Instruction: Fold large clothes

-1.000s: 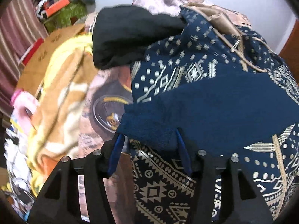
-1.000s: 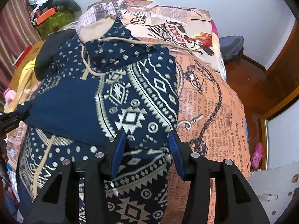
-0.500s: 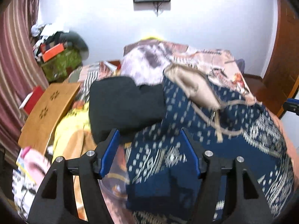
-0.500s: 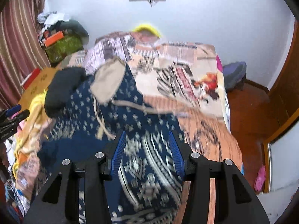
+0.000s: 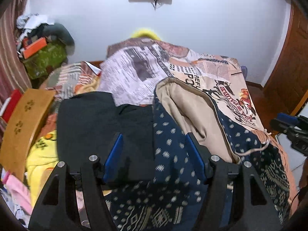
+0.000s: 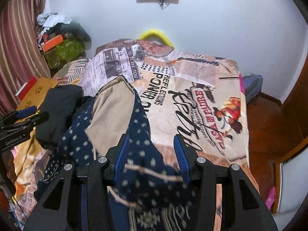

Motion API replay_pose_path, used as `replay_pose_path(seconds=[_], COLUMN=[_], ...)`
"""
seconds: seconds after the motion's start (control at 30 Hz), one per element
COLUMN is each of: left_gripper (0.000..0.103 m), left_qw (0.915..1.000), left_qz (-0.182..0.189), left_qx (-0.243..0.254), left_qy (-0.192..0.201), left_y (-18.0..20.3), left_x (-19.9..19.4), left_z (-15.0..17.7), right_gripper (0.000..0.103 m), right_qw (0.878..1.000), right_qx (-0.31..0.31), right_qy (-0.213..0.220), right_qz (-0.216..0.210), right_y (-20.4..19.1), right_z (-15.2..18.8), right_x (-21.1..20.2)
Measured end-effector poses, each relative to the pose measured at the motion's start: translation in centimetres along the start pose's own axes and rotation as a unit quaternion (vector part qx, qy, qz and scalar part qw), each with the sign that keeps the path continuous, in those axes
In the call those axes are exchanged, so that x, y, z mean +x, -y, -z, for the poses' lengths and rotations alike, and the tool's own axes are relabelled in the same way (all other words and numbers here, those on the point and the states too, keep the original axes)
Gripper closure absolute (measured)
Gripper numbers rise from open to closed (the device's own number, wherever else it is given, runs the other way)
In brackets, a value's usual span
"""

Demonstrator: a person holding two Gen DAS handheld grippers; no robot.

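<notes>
Fingers (image 5: 115, 154) on my left gripper (image 5: 154, 154) have just spread, empty, above the hoodie (image 5: 173, 163); I judge this fold released.

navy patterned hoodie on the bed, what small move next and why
Probably lower the right tool to pinch the navy patterned hoodie's beige-lined hood. Both tools hang open above the cloth, gripping nothing, and the hood lies spread flat toward the pillows, not yet folded in.

Left gripper (image 5: 154, 152) and right gripper (image 6: 151, 150) both hung above the hoodie (image 5: 173, 154), jaws apart, apparently gripping nothing; left had just been opening.
</notes>
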State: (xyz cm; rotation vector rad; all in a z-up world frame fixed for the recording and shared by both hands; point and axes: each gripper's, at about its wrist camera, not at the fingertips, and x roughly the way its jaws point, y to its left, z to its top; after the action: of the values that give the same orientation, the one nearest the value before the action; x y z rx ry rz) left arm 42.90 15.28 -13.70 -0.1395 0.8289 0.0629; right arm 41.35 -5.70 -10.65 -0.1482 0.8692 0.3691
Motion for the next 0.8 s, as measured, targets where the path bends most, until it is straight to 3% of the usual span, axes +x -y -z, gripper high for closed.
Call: replay_pose_path(seconds=[0.27, 0.47, 0.57, 0.63, 0.7, 0.73, 0.8], left_gripper=[0.038, 0.038, 0.039, 0.047, 0.066, 0.071, 0.09], left_qw=[0.9964, 0.9913, 0.9874, 0.985, 0.9817, 0.9809, 0.9818], left_qz=[0.034, 0.05, 0.063, 0.075, 0.1, 0.105, 0.109], left_qx=[-0.045, -0.083, -0.102, -0.112, -0.121, -0.124, -0.118], left_qy=[-0.063, -0.088, -0.103, -0.108, -0.108, -0.107, -0.102], left_y=[-0.3, -1.0, -1.3, -1.5, -1.4, -1.4, -1.0], left_x=[8.1, 12.1, 13.8, 14.6, 14.8, 14.8, 14.2], left_z=[-1.4, -1.7, -1.5, -1.3, -0.9, -0.8, -0.9], right_gripper=[0.059, 0.059, 0.059, 0.059, 0.06, 0.068, 0.084], right_qw=[0.998, 0.991, 0.991, 0.991, 0.991, 0.992, 0.992], right_qx=[0.006, 0.061, 0.076, 0.074, 0.067, 0.06, 0.057], right_qy=[-0.058, -0.112, -0.106, -0.105, -0.102, -0.1, -0.097], right_qz=[-0.007, -0.033, -0.042, -0.047, -0.05, -0.052, -0.053], right_y=[-1.1, 0.1, 0.4, 0.4, 0.4, 0.4, 0.6], right_z=[-1.6, -1.8, -2.0, -2.0, -2.0, -1.9, -1.7], right_x=[7.2, 12.0, 12.4, 12.5, 12.4, 12.3, 12.1])
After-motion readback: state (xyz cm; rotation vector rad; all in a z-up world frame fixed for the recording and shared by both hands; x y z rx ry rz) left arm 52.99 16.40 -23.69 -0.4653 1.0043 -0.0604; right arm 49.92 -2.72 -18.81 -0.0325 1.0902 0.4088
